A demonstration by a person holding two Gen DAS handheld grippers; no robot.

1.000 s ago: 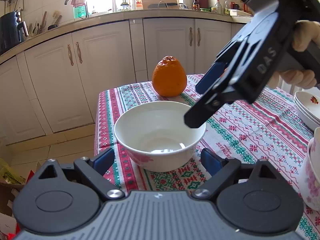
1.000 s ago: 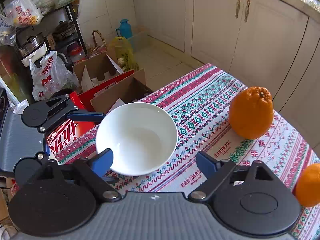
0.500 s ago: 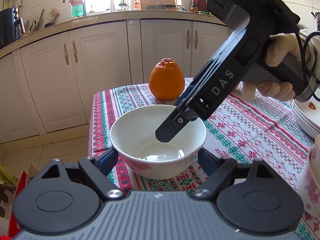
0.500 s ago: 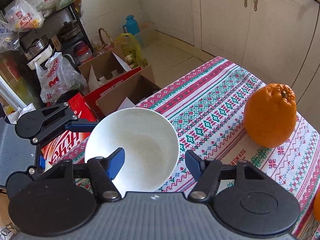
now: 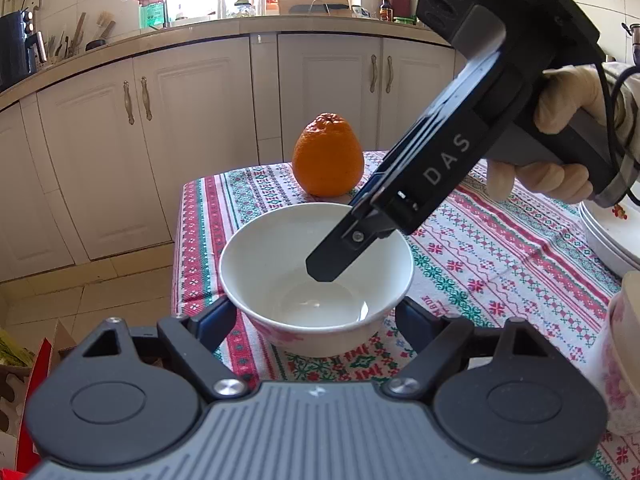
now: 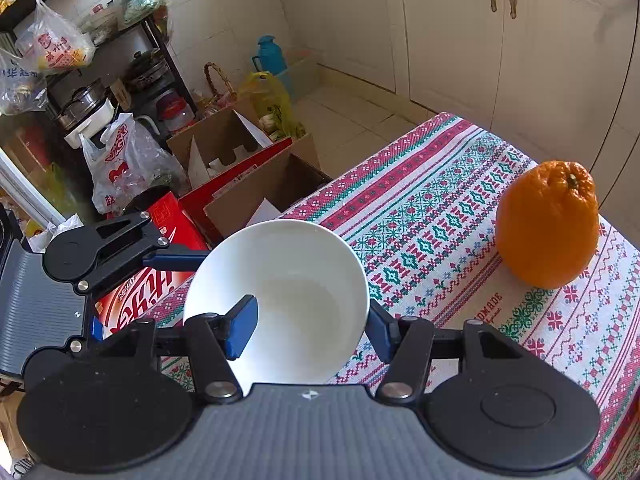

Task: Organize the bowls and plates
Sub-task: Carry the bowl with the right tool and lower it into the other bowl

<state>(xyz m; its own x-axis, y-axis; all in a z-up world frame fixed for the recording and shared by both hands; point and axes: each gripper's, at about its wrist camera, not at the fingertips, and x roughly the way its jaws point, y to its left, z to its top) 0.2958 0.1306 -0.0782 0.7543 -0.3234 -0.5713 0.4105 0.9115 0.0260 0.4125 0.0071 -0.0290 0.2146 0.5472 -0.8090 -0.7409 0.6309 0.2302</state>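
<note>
A white bowl [image 5: 260,264] with pink flowers outside stands on the patterned tablecloth [image 5: 500,248] near the table's corner. My left gripper [image 5: 314,314] spans the bowl, a finger against each side low down, shut on it. A gloved hand brings my right gripper [image 6: 310,332] down from the right; it is shut on the bowl [image 6: 304,264], with one blue pad [image 6: 240,328] inside and the other finger outside the rim. In the left wrist view its inner finger [image 5: 332,264] dips into the bowl.
A large orange [image 5: 328,160] sits just behind the bowl. Stacked white dishes [image 5: 612,236] and a floral bowl [image 5: 624,340] stand at the right. The table edge [image 6: 360,168] drops to open cardboard boxes [image 6: 240,152] on the floor. Cabinets [image 5: 200,120] lie beyond.
My right gripper came down over the bowl, put one finger inside and closed its jaws on the rim. My left gripper narrowed a little onto the bowl's sides.
</note>
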